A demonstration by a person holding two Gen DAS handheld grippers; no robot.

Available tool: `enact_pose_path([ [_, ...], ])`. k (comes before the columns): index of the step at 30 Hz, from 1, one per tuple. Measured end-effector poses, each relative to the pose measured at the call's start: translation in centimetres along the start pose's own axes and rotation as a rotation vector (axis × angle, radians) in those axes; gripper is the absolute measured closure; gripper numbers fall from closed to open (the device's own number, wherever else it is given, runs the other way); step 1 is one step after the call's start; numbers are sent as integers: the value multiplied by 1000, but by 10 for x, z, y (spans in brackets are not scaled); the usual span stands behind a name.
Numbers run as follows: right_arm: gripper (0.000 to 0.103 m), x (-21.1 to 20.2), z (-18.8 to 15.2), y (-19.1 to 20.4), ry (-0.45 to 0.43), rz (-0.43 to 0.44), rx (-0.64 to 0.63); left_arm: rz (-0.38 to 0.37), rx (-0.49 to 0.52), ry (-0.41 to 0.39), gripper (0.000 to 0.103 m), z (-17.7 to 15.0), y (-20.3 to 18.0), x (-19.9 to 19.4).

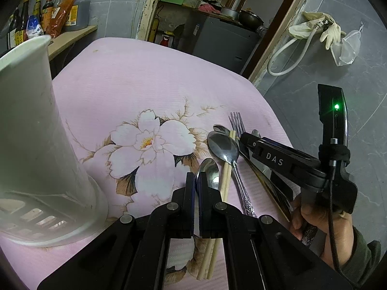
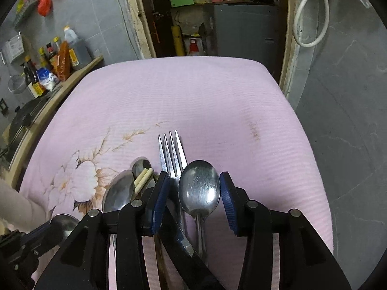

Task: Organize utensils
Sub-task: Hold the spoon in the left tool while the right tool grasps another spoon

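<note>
Several utensils lie on a pink flowered cloth (image 1: 135, 82): spoons, a fork (image 1: 237, 123), a pair of chopsticks (image 1: 226, 181) and a dark knife. My left gripper (image 1: 197, 181) is shut on the edge of a spoon (image 1: 209, 171), low over the cloth. A white utensil holder (image 1: 26, 130) stands at the left. My right gripper (image 2: 193, 193) is open, its blue pads either side of a large spoon (image 2: 199, 188) and beside the fork (image 2: 173, 152). The right gripper also shows in the left wrist view (image 1: 246, 141).
Sauce bottles (image 1: 43, 12) stand on a shelf at the back left. An open doorway with shelves (image 1: 205, 12) is behind the table. A hose and rubber gloves (image 1: 319, 29) hang on the grey wall at right. The cloth's right edge drops off to the grey floor.
</note>
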State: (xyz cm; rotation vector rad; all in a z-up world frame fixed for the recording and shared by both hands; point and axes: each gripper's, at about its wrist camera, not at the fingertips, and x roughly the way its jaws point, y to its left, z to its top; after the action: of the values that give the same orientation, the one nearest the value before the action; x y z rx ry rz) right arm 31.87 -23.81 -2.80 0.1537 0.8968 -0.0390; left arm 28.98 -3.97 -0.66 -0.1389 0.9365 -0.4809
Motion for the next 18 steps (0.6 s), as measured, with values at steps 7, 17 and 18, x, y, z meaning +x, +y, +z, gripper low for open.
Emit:
enact_pose_path([
  [7,69,-2,1,-17,7,63,57,-1,1,2,102,0,1,-1],
  [17,72,-4,-2,-15,3,76,20,-2,3,5,102,0,0,0],
  [18,72,-6,-2,-14,-4,84,11,-2,2,5,102,0,0,0],
])
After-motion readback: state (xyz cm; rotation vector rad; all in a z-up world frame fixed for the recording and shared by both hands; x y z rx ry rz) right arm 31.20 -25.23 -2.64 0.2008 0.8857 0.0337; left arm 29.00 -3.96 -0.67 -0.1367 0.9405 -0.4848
